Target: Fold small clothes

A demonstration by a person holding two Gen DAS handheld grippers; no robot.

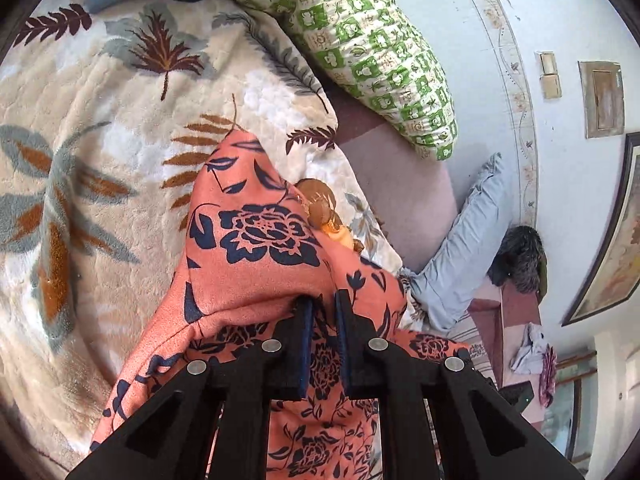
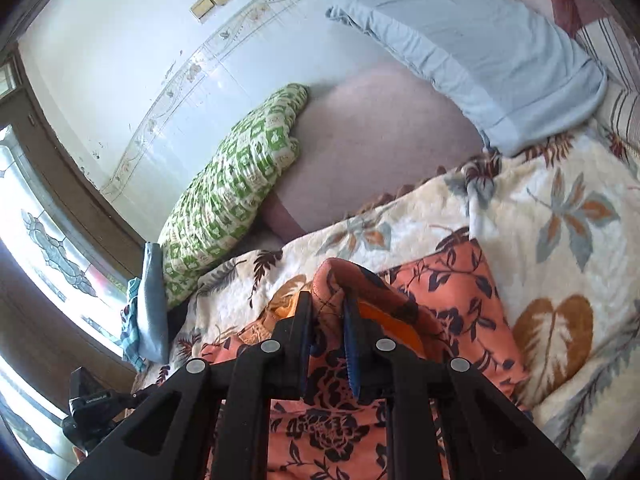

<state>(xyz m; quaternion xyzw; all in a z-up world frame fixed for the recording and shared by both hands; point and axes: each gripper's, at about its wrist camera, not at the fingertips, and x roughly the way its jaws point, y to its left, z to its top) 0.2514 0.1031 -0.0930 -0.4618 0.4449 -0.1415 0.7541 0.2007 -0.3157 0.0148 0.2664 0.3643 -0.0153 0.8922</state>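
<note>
A salmon-orange garment [image 1: 248,264] with a navy flower print lies on a leaf-patterned blanket [image 1: 100,160]. My left gripper [image 1: 324,304] is shut on a raised fold of it, and the cloth hangs down from the black fingers on both sides. In the right wrist view the same garment [image 2: 452,292] spreads to the right. My right gripper [image 2: 328,300] is shut on a bunched edge of it, with a bright orange inner layer [image 2: 384,320] showing beside the fingers. A brown and orange item [image 1: 320,204] peeks out from under the garment.
A green checked pillow [image 1: 360,48] [image 2: 224,192] and a pale blue pillow [image 1: 460,248] [image 2: 480,48] lie at the far side by the wall. A window [image 2: 48,240] and a black device [image 2: 88,404] sit at the left. Loose clothes [image 1: 532,352] lie at the far right.
</note>
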